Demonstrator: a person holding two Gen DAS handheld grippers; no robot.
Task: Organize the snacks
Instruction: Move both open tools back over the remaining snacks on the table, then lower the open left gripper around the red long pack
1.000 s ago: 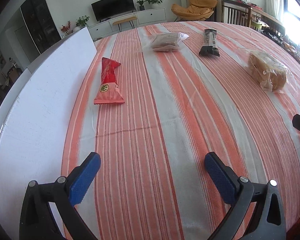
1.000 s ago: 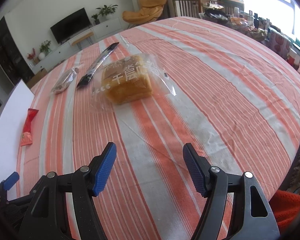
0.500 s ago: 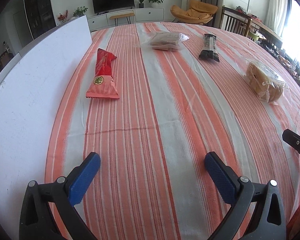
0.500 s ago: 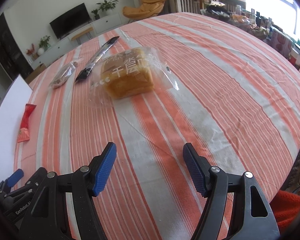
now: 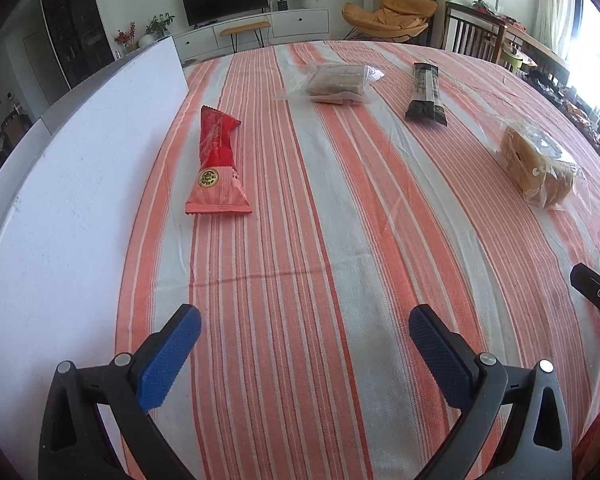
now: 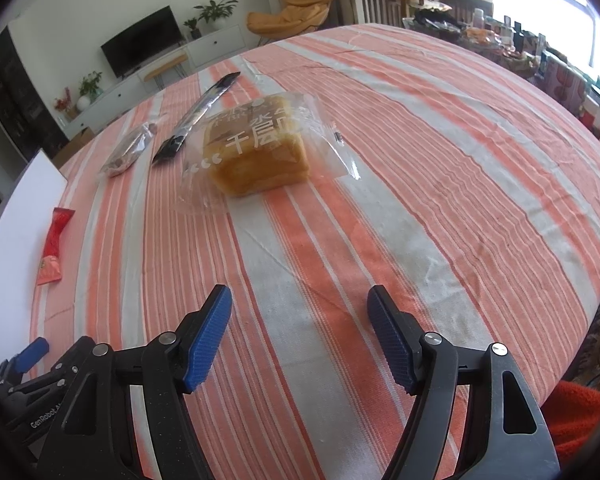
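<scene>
Four wrapped snacks lie spread across a table under an orange and white striped cloth (image 5: pixel 340 240).

Seen from the left claw's camera, the red pack (image 5: pixel 217 162) lies flat at about eleven o'clock from the left claw (image 5: pixel 305 326), well apart from it, its crimped end toward the claw. Beyond it, near twelve o'clock, sits a clear bag (image 5: pixel 332 83) of brown pieces. At one o'clock lies a dark bar (image 5: pixel 425 94), long axis pointing away. At two o'clock, near the right edge, is the bread (image 5: pixel 538 168) in its clear wrapper. A white board (image 5: pixel 72 184) runs along the left side at nine to ten o'clock, just beside the red pack.

The left claw hangs above bare cloth, its blue pads (image 5: pixel 168 360) spread wide with nothing between them.

Seen from the right claw's camera, the bread (image 6: pixel 258 152) lies at twelve o'clock from the right claw (image 6: pixel 300 334), apart from it, white printing on its wrapper. The dark bar (image 6: pixel 198 118) and the clear bag (image 6: pixel 130 152) lie at eleven o'clock, further off, side by side. The red pack (image 6: pixel 54 246) is at ten o'clock against the white board (image 6: pixel 16 240).

The right claw is also spread, pads (image 6: pixel 206 340) apart over bare cloth, gripping nothing. Part of the left claw shows at its eight o'clock.
</scene>
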